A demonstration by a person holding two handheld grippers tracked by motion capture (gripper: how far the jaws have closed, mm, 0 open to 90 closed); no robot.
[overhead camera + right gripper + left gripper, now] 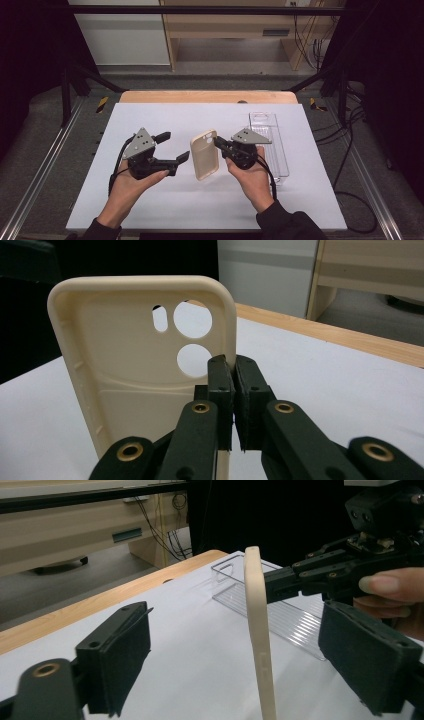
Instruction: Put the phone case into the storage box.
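A cream phone case is held upright above the white tabletop, between the two hands. My right gripper is shut on the case's right edge. In the right gripper view the jaws pinch the rim of the case just beside its camera holes. My left gripper is open to the left of the case. In the left gripper view the case stands edge-on between the two wide-apart pads, touching neither, while the right gripper grips it from the far side.
A clear plastic box lies on the table to the right, behind the right hand; it also shows in the left gripper view. The table's wooden edge runs along the far side. Metal frame rails flank the table.
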